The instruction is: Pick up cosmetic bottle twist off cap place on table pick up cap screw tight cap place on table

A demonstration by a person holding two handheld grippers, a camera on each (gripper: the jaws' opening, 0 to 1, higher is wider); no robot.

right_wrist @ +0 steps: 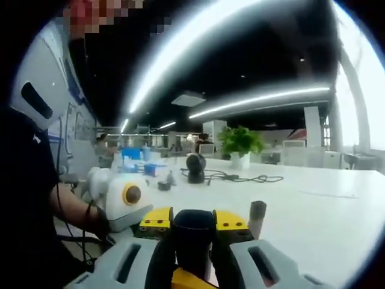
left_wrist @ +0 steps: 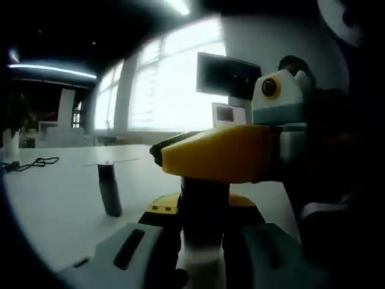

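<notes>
The cosmetic bottle [left_wrist: 203, 208] stands clamped between the left gripper [left_wrist: 201, 265] jaws, a dark, smooth, rigid cylinder with a pale lower section. Over it, the right gripper [right_wrist: 192, 253] pinches the dark rounded cap [right_wrist: 194, 232] from above. The bottle is probably light but slick, so the hold belongs on the body low down and squarely across the cap. A dark cylindrical object [left_wrist: 109, 189] stands on the matte white table [left_wrist: 54, 198], near left.
</notes>
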